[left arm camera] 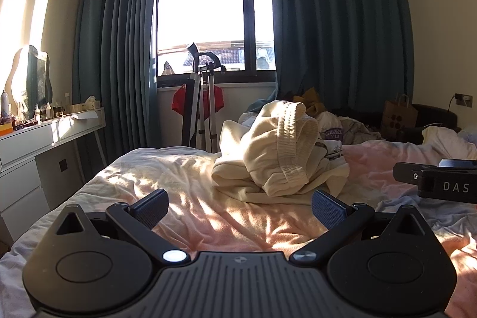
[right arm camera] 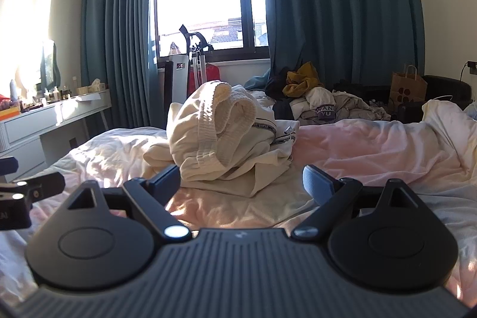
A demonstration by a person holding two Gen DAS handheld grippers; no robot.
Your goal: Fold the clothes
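A crumpled cream garment with a ribbed waistband [left arm camera: 277, 151] lies heaped on the bed, straight ahead of both grippers; it also shows in the right wrist view [right arm camera: 214, 136]. My left gripper [left arm camera: 240, 206] is open and empty, just short of the heap above the sheet. My right gripper [right arm camera: 241, 184] is open and empty, its left finger close to the heap's near edge. The right gripper's body shows at the right of the left wrist view [left arm camera: 438, 182]. The left gripper's side shows at the left edge of the right wrist view [right arm camera: 26, 189].
The bed has a rumpled pink and white sheet [left arm camera: 184, 184]. A pile of other clothes [right arm camera: 316, 100] lies at the far side under the window. A paper bag [right arm camera: 407, 87] stands at the back right. A white dresser with bottles [left arm camera: 44, 133] stands left. A metal stand [left arm camera: 202, 109] is beyond the bed.
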